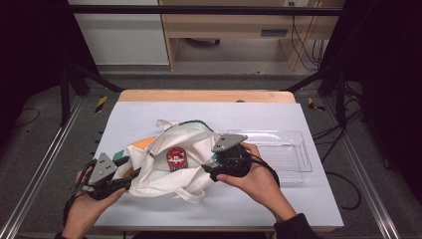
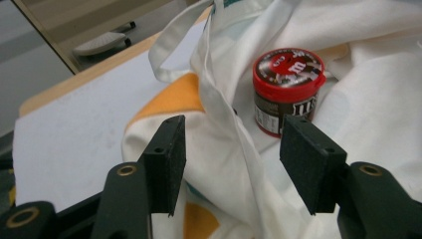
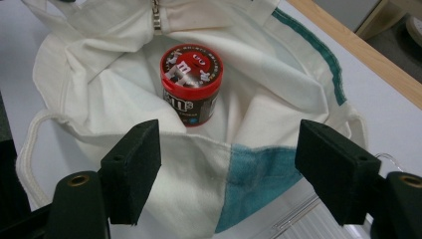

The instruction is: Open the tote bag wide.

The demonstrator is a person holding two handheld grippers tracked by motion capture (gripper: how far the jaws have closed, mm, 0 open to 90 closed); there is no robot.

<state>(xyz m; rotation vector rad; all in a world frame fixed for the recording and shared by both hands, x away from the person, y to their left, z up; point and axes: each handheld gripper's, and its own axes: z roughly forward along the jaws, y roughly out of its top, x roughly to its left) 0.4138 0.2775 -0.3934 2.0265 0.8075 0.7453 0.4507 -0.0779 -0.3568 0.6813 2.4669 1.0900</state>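
A red-lidded brown candy tub (image 3: 191,84) sits inside the white cloth tote bag (image 1: 164,167). Left gripper (image 2: 231,149) and right gripper (image 3: 226,164) jaws stand wide, apparently gripping nothing.

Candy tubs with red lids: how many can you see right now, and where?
1. A red-lidded candy tub stands upright inside the open white tote bag at mid-table, between the two grippers. The bag's folds could hide more; the clear tray beside it looks empty.
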